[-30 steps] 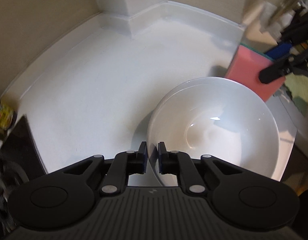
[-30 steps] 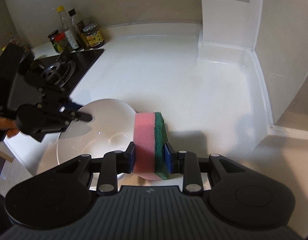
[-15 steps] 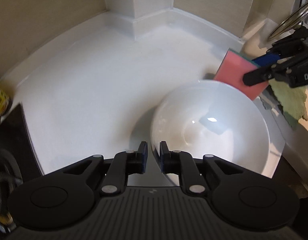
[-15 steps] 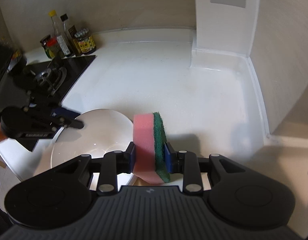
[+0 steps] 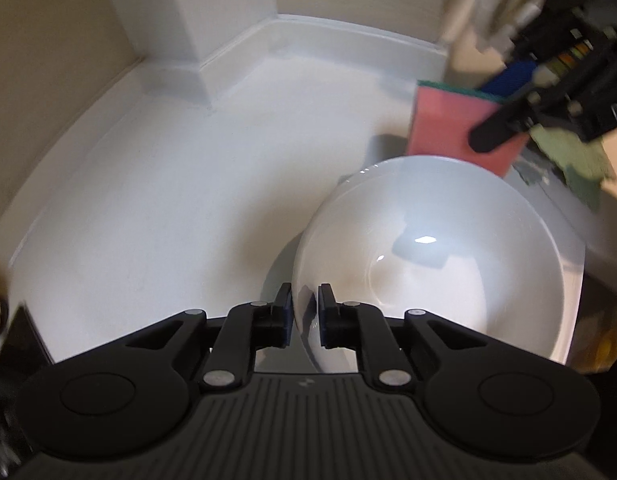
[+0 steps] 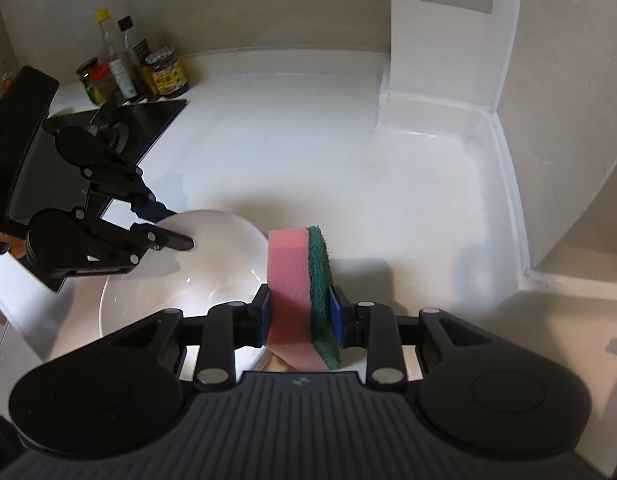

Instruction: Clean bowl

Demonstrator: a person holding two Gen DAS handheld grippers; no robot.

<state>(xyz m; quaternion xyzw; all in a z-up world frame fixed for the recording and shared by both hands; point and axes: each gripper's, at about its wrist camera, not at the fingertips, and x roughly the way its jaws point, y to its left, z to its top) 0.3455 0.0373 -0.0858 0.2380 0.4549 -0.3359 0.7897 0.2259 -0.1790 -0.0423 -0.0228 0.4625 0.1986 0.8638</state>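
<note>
A white bowl (image 5: 440, 256) is tilted above the white counter (image 5: 168, 184). My left gripper (image 5: 305, 316) is shut on the bowl's near rim, one finger inside and one outside. The bowl also shows in the right wrist view (image 6: 196, 272), with the left gripper (image 6: 164, 226) on its far left rim. My right gripper (image 6: 301, 314) is shut on a pink and green sponge (image 6: 300, 292), held upright just right of the bowl. The sponge shows in the left wrist view (image 5: 452, 128) beyond the bowl's far rim.
A black gas stove (image 6: 120, 128) lies at the left, with several sauce bottles and jars (image 6: 132, 72) behind it. A white pillar (image 6: 444, 40) with a vent stands in the back corner. A green cloth (image 5: 580, 164) lies at the right.
The bowl has tilted up and come closer in the left gripper. The right gripper with the sponge has stayed just beside the bowl's rim.
</note>
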